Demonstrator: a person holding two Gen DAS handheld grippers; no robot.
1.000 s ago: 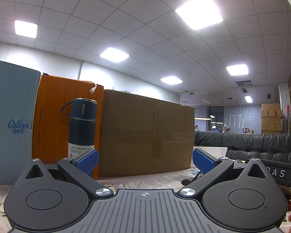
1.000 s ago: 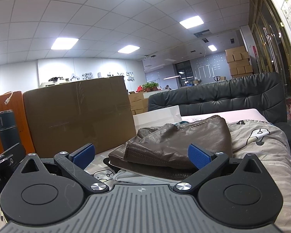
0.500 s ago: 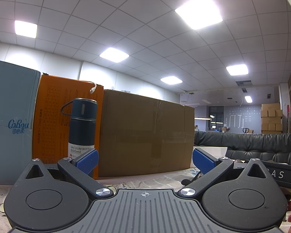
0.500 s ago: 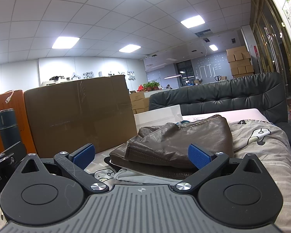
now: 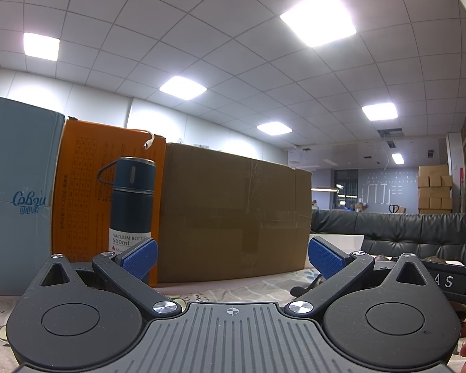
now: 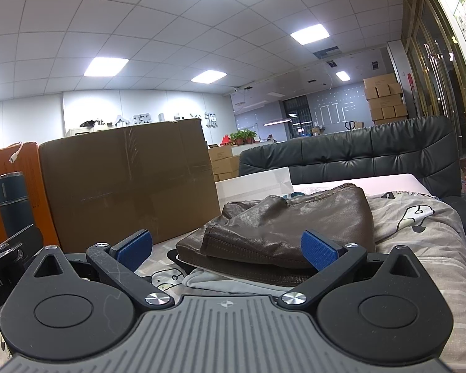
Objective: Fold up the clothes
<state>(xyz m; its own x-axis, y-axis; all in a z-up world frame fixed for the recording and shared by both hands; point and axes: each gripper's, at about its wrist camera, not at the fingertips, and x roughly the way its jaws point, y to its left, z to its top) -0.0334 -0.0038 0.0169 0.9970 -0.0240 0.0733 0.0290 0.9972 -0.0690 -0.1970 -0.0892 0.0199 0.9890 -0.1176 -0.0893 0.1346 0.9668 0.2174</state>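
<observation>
Both grippers, left gripper (image 5: 231,256) and right gripper (image 6: 226,247), fingers spread and empty, aimed low toward brown leather jacket (image 6: 295,220) mid-frame, likely pre-grasp.

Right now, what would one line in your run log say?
task: fold clothes | left gripper: open, empty | right gripper: open, empty | folded brown leather jacket: on patterned bedsheet, ahead of right gripper, untouched

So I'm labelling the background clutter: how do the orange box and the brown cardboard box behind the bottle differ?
The orange box is bright orange, printed with a grid, and shows a narrow upright face; the brown cardboard box is plain, taped and much wider. A white cable end hangs over the orange box's top, while none shows on the brown one. The vacuum bottle overlaps the orange box, not the brown box's face. Both stand upright side by side.
</observation>
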